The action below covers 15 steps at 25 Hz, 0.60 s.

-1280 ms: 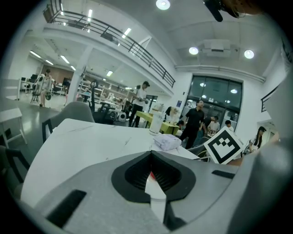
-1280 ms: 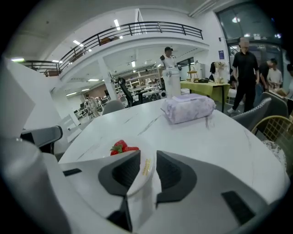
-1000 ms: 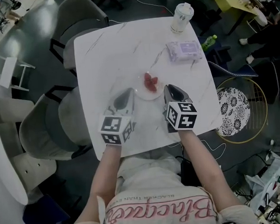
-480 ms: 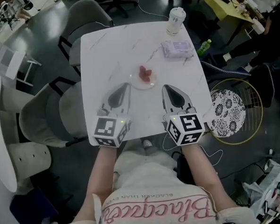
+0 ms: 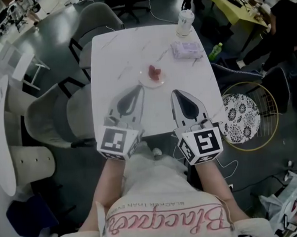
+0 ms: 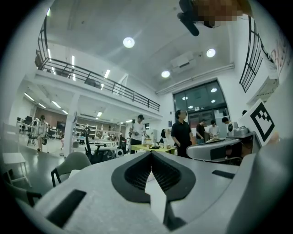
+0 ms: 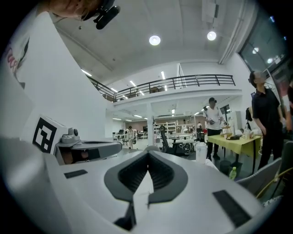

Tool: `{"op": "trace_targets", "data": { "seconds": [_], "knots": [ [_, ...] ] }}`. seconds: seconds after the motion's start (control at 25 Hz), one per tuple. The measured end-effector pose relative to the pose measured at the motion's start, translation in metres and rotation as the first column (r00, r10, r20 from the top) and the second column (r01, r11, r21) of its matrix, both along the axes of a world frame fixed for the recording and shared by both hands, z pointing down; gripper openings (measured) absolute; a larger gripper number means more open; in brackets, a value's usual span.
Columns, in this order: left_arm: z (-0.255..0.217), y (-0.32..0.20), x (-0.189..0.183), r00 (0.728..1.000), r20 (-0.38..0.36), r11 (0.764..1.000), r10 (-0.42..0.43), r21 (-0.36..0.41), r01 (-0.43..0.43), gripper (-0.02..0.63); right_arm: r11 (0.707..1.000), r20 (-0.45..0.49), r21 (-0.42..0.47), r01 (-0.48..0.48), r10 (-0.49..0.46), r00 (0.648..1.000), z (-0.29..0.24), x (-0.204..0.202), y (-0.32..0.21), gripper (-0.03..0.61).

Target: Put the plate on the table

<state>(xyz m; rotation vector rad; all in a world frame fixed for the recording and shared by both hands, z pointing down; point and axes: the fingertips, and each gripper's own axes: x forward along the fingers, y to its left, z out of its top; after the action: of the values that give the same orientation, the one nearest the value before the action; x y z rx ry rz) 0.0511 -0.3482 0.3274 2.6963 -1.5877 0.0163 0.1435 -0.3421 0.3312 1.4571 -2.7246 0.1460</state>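
A small clear plate (image 5: 153, 76) with red pieces on it rests on the white marble table (image 5: 114, 57), near the middle. Both grippers hover over the table's near edge, a short way back from the plate and apart from it. My left gripper (image 5: 137, 89) is to the plate's near left and my right gripper (image 5: 176, 93) to its near right. In the left gripper view the jaws (image 6: 150, 154) meet with nothing between them, and the right gripper's jaws (image 7: 148, 156) meet the same way. Neither gripper view shows the plate.
A lidded white cup (image 5: 185, 22) and a purple wipes pack (image 5: 186, 50) sit at the table's far right. Grey chairs (image 5: 53, 121) stand on the left. A green bottle (image 5: 215, 51) and a round wire basket (image 5: 246, 117) are to the right. People stand in the background.
Both grippers have drawn back toward the person, from flanking the plate to the table's near edge. The plate stays on the table.
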Motion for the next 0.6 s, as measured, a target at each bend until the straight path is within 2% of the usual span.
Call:
{"op": "trace_targets", "data": {
  "seconds": [0.28, 0.6],
  "knots": [
    [-0.021, 0.014, 0.005, 1.0, 0.019, 0.999, 0.024, 0.039, -0.025, 0.003, 0.998, 0.025, 0.06, -0.02, 0.019, 1.0, -0.028, -0.002, 0.017, 0.003],
    [-0.041, 0.014, 0.004, 0.999, 0.024, 0.995, 0.047, 0.086, -0.049, 0.003, 0.995, 0.003, 0.101, -0.013, 0.012, 1.0, -0.04, -0.02, 0.015, 0.003]
  ]
}}
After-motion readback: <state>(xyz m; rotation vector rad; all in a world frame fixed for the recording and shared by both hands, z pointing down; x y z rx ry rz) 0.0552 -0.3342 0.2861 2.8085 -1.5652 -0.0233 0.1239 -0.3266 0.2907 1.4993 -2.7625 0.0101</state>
